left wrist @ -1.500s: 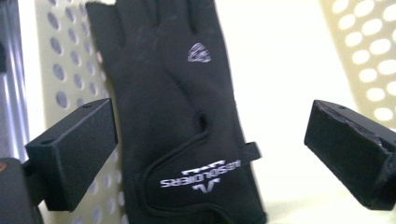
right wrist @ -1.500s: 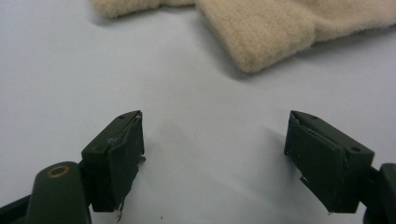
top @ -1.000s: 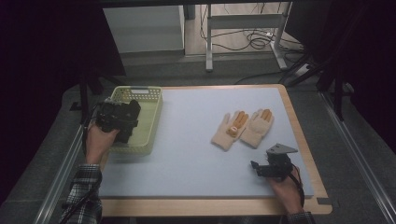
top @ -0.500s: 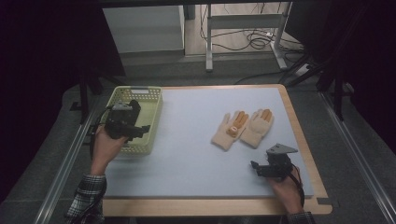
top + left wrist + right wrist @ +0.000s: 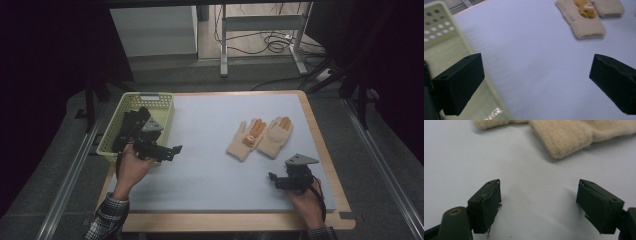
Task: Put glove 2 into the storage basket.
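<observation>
Two cream gloves with orange patches lie side by side right of the mat's middle, one on the left (image 5: 246, 141) and one on the right (image 5: 275, 136). My left gripper (image 5: 172, 150) hangs open over the right rim of a yellow-green basket (image 5: 131, 100), its fingers pointing toward the gloves. In the left gripper view the jaws stand wide apart around (image 5: 536, 85), with the basket wall (image 5: 439, 30) at left and a glove (image 5: 584, 23) far ahead. My right gripper (image 5: 274, 179) rests open low over the mat, just short of a glove cuff (image 5: 564, 137); nothing is between its fingers.
The pale blue mat (image 5: 210, 175) covers a wooden table (image 5: 225, 222). A dark shape (image 5: 127, 131) lies in the basket under my left hand; I cannot tell what it is. Table legs and cables (image 5: 272, 45) stand on the floor beyond.
My left gripper has moved from above the basket toward the right and the near side, out over its rim. The right gripper and the gloves have stayed still.
</observation>
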`<state>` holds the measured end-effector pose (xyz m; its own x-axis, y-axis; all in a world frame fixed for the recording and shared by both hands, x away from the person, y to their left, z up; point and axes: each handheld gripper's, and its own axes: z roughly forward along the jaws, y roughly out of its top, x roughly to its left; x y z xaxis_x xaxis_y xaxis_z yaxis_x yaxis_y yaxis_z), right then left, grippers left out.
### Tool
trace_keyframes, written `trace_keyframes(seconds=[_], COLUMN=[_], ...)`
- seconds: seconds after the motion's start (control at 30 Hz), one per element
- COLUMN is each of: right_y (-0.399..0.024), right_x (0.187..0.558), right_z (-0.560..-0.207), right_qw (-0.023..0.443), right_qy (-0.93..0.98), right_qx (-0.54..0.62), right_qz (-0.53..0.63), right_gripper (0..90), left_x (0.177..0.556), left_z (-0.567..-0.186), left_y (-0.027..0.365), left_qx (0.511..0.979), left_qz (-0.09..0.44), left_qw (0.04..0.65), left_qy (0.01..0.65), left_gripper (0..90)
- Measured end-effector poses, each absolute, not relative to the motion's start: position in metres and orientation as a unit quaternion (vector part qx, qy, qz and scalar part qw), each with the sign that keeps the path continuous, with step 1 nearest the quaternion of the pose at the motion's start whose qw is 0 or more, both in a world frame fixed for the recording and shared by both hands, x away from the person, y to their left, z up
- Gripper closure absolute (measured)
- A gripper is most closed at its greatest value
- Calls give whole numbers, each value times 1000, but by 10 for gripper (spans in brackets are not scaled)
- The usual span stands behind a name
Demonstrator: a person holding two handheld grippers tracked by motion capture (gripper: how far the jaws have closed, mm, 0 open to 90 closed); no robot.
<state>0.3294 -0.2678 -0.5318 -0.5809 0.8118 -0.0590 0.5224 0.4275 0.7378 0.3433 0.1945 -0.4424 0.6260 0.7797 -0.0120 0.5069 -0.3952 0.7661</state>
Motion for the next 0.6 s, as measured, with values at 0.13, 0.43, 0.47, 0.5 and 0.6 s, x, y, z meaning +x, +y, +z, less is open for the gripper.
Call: trace_keyframes(seconds=[0.13,0.43,0.47,0.5,0.6], right_y=[-268,-268,-268,-268,-268], right_x=[329,329,329,329,329], right_z=[-532,-532,-532,-532,-532], right_qw=[209,209,209,209,209], right_qy=[819,819,819,819,819], right_qx=[408,407,407,407,407], right_qz=[347,347,347,347,347], right_gripper=[195,195,195,195,195], left_x=[335,312,309,306,300], left_z=[-453,-483,-486,-490,-501], left_y=[181,156,154,152,149], left_qx=[821,835,837,838,841], left_qz=[171,168,166,166,165], left_qw=[389,383,382,381,375], left_qy=[382,357,355,354,353], left_gripper=[3,5,5,5,5])
